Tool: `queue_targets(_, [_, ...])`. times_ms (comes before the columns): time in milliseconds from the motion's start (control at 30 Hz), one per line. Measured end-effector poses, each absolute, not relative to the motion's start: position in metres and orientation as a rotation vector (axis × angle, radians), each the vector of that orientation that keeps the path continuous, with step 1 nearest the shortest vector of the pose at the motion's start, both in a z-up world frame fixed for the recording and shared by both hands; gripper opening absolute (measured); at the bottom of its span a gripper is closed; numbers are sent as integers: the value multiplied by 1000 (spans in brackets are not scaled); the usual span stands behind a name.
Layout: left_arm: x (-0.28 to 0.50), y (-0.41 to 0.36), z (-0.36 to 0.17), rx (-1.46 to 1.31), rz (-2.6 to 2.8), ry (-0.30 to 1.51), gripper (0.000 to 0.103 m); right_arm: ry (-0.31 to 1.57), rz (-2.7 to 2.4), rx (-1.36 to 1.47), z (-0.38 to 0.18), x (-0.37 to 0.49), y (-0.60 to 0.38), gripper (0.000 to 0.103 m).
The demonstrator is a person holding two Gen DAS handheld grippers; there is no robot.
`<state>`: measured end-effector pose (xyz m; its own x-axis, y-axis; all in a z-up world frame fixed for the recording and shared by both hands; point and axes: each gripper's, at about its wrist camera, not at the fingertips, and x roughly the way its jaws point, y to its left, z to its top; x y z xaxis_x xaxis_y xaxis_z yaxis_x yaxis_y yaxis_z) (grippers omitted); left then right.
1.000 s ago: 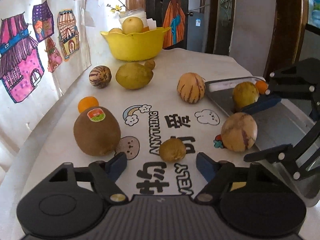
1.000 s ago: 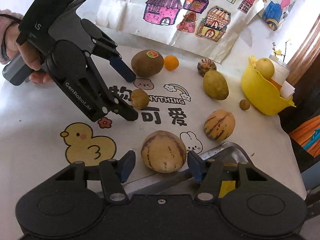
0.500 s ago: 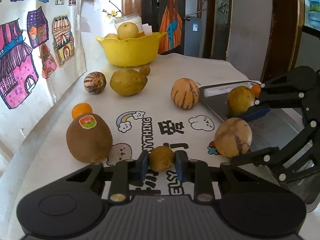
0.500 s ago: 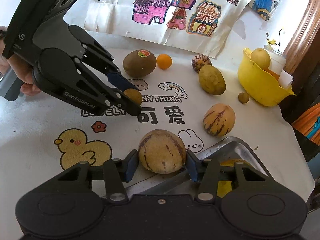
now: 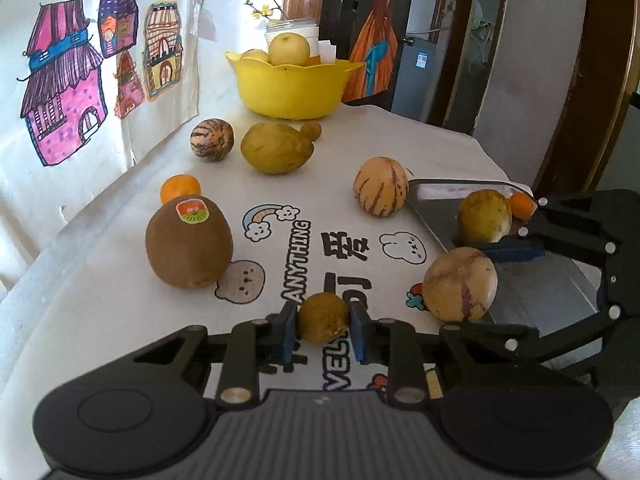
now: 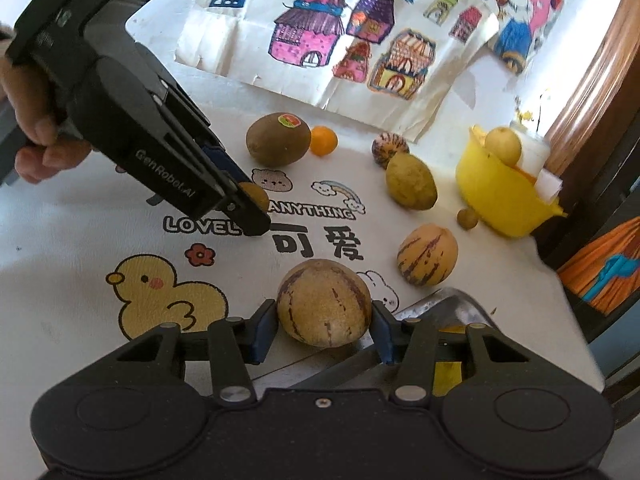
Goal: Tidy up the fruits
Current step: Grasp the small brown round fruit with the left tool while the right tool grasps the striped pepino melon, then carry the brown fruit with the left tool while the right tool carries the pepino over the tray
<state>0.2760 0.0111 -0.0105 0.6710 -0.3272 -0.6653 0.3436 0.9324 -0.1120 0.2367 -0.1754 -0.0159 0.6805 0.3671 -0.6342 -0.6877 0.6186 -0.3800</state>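
Observation:
My left gripper (image 5: 323, 322) is shut on a small brown-yellow fruit (image 5: 322, 317) resting on the printed tablecloth; it also shows in the right wrist view (image 6: 253, 196). My right gripper (image 6: 323, 322) is shut on a large tan striped melon (image 6: 324, 302) beside the metal tray (image 6: 448, 302); the melon also shows in the left wrist view (image 5: 460, 285). A kiwi (image 5: 188, 242), small orange (image 5: 180, 186), striped fruits (image 5: 380, 192) (image 5: 211, 139) and a yellow-green fruit (image 5: 276, 147) lie on the cloth.
A yellow bowl (image 5: 292, 84) holding pale fruit stands at the far end, a tiny brown fruit (image 5: 311, 131) before it. The metal tray (image 5: 448, 200) holds a yellow-green fruit (image 5: 484, 216) and a small orange (image 5: 521, 205). Drawings hang along the left wall.
My left gripper closed on the small fruit and my right gripper closed on the striped melon. Both were open a second ago.

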Motion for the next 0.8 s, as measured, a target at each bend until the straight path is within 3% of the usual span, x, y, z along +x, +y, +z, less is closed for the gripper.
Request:
queue_targets(400, [251,14,-3,-93,-332,694,30,431,596,-696,-22,219,-173,51])
queue_targets(800, [242,-14,23,-186,-338,615,30,406,474,-549,15,208,-231,51])
